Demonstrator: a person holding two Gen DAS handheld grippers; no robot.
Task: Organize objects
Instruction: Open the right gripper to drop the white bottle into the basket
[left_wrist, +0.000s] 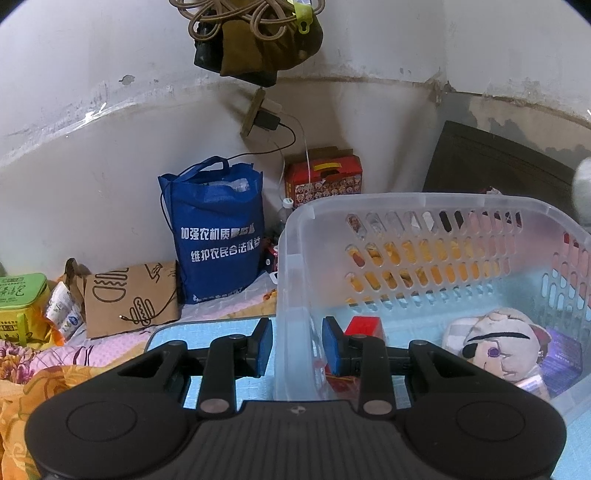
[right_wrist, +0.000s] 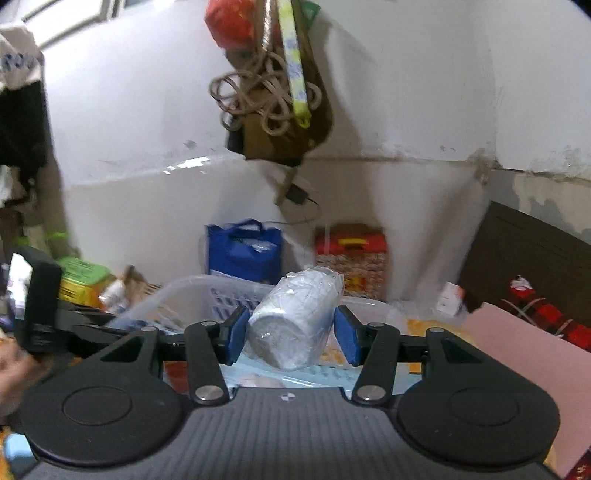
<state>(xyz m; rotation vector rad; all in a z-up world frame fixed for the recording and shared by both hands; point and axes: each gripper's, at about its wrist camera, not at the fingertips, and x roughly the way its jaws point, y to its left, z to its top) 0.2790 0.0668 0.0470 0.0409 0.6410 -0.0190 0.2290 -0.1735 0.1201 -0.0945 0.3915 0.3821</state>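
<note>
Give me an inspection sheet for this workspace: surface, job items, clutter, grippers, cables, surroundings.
Surface: light blue mat on floral bedding.
Job's things: clear basket holds a plush toy, a red box and a purple box; wrapped white roll.
Clutter: blue tote bag, brown paper bag, green box, red carton.
Grippers: left gripper clamps the basket's side wall; right gripper holds the roll above the basket.
Cables: black charger lead from the wall socket; coiled rope hanging.
Surroundings: scuffed white wall corner, dark board at right.
</note>
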